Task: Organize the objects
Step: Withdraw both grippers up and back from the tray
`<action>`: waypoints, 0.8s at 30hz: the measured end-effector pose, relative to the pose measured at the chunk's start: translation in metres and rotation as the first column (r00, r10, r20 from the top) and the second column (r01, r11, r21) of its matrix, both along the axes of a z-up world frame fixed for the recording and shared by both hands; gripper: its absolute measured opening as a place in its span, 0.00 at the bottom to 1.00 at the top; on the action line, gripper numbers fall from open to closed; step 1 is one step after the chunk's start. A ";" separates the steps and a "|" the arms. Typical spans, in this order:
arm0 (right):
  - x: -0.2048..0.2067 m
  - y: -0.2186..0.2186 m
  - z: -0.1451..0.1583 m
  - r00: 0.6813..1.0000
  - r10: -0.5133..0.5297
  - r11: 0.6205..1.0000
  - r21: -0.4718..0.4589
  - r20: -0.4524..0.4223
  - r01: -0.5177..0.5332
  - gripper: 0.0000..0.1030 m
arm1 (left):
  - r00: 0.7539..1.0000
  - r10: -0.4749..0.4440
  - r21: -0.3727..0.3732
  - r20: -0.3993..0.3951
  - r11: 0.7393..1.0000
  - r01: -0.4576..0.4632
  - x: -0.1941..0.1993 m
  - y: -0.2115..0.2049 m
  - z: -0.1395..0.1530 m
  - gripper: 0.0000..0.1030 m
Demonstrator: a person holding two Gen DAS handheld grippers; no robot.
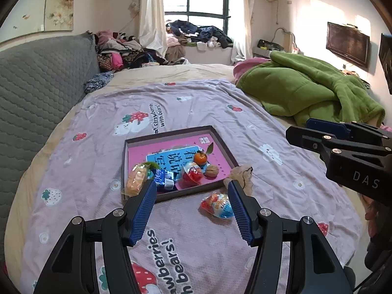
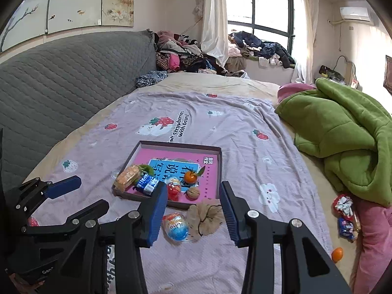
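A shallow dark tray (image 1: 226,148) (image 2: 218,169) with a pink lining lies on the purple blanket. In it are an orange snack pack (image 1: 136,178) (image 2: 127,174), a blue packet (image 1: 164,177) (image 2: 147,183), a red egg toy (image 1: 193,171) (image 2: 173,188), a tangerine (image 1: 200,158) (image 2: 190,177) and a walnut (image 1: 211,171) (image 2: 192,192). In front of the tray lie a blue-and-red egg toy (image 1: 217,205) (image 2: 176,226) and a beige scrunchie (image 1: 241,174) (image 2: 205,216). My left gripper (image 1: 192,191) is open and empty before the tray. My right gripper (image 2: 192,193) is open and empty above the scrunchie and egg.
A green quilt (image 1: 306,85) (image 2: 343,127) lies at the right. A grey headboard (image 1: 36,83) (image 2: 61,78) runs along the left. Wrapped snacks (image 2: 345,215) and a second tangerine (image 2: 337,254) lie at the bed's right edge. Clothes are piled by the window.
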State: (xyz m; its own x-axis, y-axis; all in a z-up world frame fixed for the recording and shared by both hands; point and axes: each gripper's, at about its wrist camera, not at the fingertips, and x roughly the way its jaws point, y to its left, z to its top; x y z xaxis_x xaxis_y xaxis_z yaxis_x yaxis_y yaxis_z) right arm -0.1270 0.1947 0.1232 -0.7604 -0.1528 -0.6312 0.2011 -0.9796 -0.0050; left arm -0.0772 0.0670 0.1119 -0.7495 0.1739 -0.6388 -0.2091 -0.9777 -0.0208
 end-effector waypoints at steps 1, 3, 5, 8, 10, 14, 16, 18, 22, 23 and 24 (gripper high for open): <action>0.002 0.000 0.001 1.000 0.000 1.000 0.002 -0.001 0.000 0.42 | 1.000 -0.003 0.000 -0.001 1.000 0.003 0.003 0.002 0.000 0.60; 0.006 0.002 0.001 1.000 -0.001 1.000 0.006 -0.003 0.001 0.42 | 1.000 -0.006 -0.005 -0.002 1.000 0.006 0.006 0.005 0.000 0.60; 0.010 0.003 0.001 1.000 0.000 1.000 0.008 -0.004 0.000 0.42 | 1.000 -0.010 -0.004 -0.002 1.000 0.010 0.009 0.009 -0.001 0.60; 0.012 0.006 -0.001 1.000 -0.001 1.000 0.013 -0.001 0.001 0.42 | 1.000 -0.015 0.002 0.010 1.000 0.015 0.011 0.013 -0.003 0.60; 0.013 0.007 -0.003 1.000 -0.001 1.000 0.015 0.001 0.001 0.42 | 1.000 -0.019 -0.001 0.015 1.000 0.019 0.012 0.017 -0.005 0.60; 0.015 0.011 -0.008 1.000 -0.002 1.000 0.016 0.010 0.002 0.42 | 0.999 -0.026 -0.005 0.025 1.000 0.026 0.012 0.024 -0.010 0.60; 0.016 0.013 -0.012 1.000 -0.006 1.000 0.019 0.015 0.006 0.42 | 0.999 -0.032 -0.011 0.028 0.999 0.033 0.012 0.027 -0.013 0.60; 0.016 0.014 -0.015 1.000 -0.005 1.000 0.019 0.019 0.005 0.42 | 0.999 -0.041 -0.018 0.030 0.999 0.041 0.011 0.031 -0.017 0.60; 0.016 0.017 -0.021 1.000 -0.008 1.000 0.019 0.028 0.008 0.42 | 0.997 -0.061 -0.020 0.043 0.998 0.062 0.009 0.036 -0.028 0.60; 0.015 0.018 -0.022 1.000 -0.009 1.000 0.018 0.030 0.008 0.42 | 0.997 -0.066 -0.013 0.050 0.998 0.067 0.009 0.036 -0.031 0.60; 0.015 0.019 -0.023 0.999 -0.010 1.000 0.018 0.033 0.009 0.42 | 0.996 -0.072 -0.004 0.056 0.997 0.072 0.007 0.036 -0.035 0.60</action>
State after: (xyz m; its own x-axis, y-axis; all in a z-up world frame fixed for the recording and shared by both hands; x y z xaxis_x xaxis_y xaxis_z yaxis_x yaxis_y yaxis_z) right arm -0.1119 0.2136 0.1000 -0.7402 -0.1344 -0.6588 0.1920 -0.9813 -0.0155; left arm -0.0699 0.1031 0.0770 -0.6980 0.2222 -0.6807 -0.2778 -0.9602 -0.0286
